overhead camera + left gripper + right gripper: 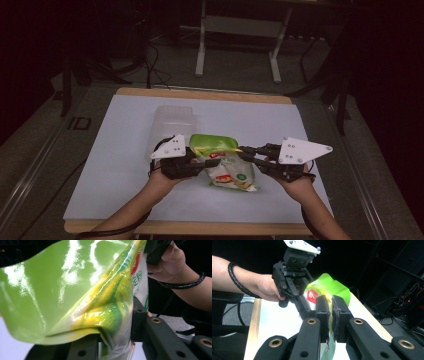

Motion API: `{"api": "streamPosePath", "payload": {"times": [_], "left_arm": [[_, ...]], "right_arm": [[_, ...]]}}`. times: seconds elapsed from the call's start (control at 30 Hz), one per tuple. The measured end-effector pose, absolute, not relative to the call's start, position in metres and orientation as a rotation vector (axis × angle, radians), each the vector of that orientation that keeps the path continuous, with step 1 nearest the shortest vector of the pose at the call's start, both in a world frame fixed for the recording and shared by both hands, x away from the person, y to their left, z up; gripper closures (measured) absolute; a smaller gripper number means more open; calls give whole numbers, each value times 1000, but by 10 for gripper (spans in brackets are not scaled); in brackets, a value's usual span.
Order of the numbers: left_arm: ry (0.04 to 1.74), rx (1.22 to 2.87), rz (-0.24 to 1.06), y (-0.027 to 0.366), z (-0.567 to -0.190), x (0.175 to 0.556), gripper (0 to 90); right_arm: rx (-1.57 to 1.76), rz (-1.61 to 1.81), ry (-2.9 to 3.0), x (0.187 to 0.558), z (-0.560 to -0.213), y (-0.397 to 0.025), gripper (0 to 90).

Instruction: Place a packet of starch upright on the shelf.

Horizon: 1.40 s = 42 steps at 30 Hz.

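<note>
snack bag [222,160]: glossy crinkled plastic film, green top, white printed body, held over white tabletop [115,165] | left gripper [197,162]: black jaws clamped on bag's left edge | right gripper [242,152]: clamped on right edge | clear ribbed plastic tub [172,122] just behind.

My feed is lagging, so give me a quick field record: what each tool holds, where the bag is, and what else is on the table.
left tool: shut on the snack bag's left edge
right tool: shut on the snack bag's right edge
snack bag: green and white, held between both tools above the near middle of the table
clear plastic container: on the table behind the bag, untouched
table: pale top with wooden edge
</note>
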<state>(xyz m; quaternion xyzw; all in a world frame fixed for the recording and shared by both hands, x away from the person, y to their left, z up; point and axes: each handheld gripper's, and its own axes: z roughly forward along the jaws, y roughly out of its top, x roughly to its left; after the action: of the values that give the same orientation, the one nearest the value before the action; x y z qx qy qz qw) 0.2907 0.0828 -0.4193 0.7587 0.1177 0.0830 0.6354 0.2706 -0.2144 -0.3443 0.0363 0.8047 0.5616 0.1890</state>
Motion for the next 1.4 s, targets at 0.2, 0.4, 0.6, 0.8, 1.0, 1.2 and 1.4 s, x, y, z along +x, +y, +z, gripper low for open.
{"api": "streamPosePath", "payload": {"times": [0.2,0.4,0.6,0.8,1.0,1.2,1.4], "left_arm": [[246,1753,220,83,-407,292,789],[237,1788,259,81,-394,294,791],[250,1784,280,84,-386,299,794],[251,1794,329,89,-374,306,794],[279,1800,377,98,-357,316,793],[290,1811,422,108,-341,327,793],[315,1836,469,119,-336,343,792]], "right_arm": [[116,1596,2231,271,-341,-217,839],[145,1610,2205,273,-338,-222,744],[243,1637,2163,276,-338,-229,512],[324,1653,2104,276,-340,-235,293],[396,1655,2071,276,-340,-240,119],[433,1704,2080,280,-349,-251,111],[463,1731,2058,280,-352,-262,111]]}}
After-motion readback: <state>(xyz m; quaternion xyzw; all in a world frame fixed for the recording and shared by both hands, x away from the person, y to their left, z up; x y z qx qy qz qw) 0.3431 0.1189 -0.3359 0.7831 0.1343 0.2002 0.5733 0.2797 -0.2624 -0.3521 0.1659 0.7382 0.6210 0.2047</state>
